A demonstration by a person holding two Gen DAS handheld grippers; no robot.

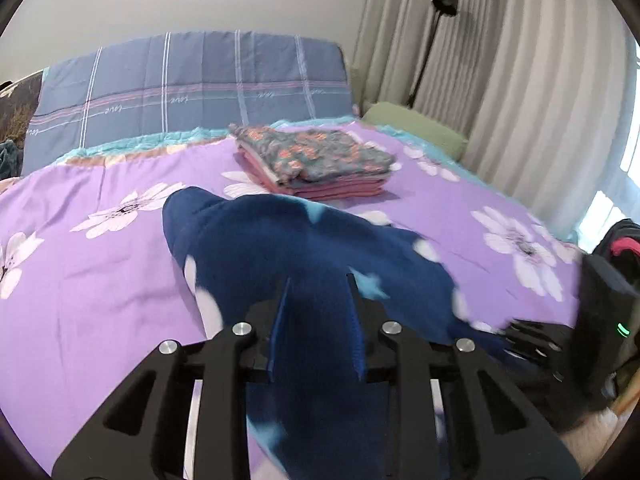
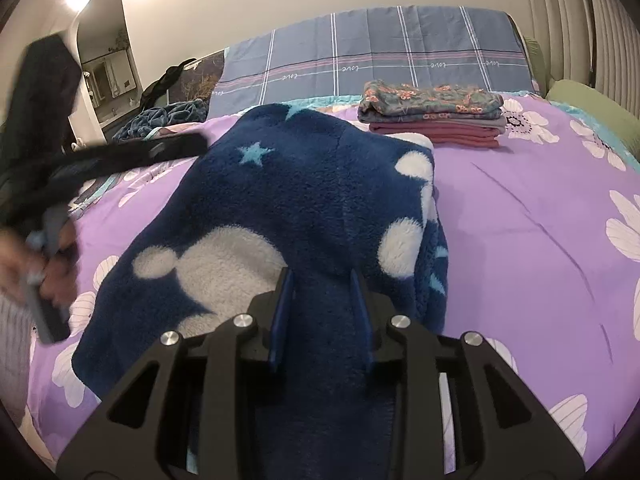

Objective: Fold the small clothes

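A dark blue fleece garment (image 1: 304,248) with white spots and light blue stars lies on the purple flowered bedspread (image 1: 88,280). My left gripper (image 1: 318,284) is shut on its near part, with fabric bunched between the fingers. In the right wrist view the same garment (image 2: 312,196) spreads ahead, and my right gripper (image 2: 322,276) is shut on its near edge. The right gripper shows blurred at the right edge of the left wrist view (image 1: 532,340). The left gripper shows blurred at the left of the right wrist view (image 2: 120,156).
A stack of folded clothes (image 1: 316,164), floral on top and pink below, sits further up the bed; it also shows in the right wrist view (image 2: 432,114). A blue plaid pillow (image 1: 192,88) lies at the head. Curtains (image 1: 500,80) and a green cushion (image 1: 416,124) are to the right.
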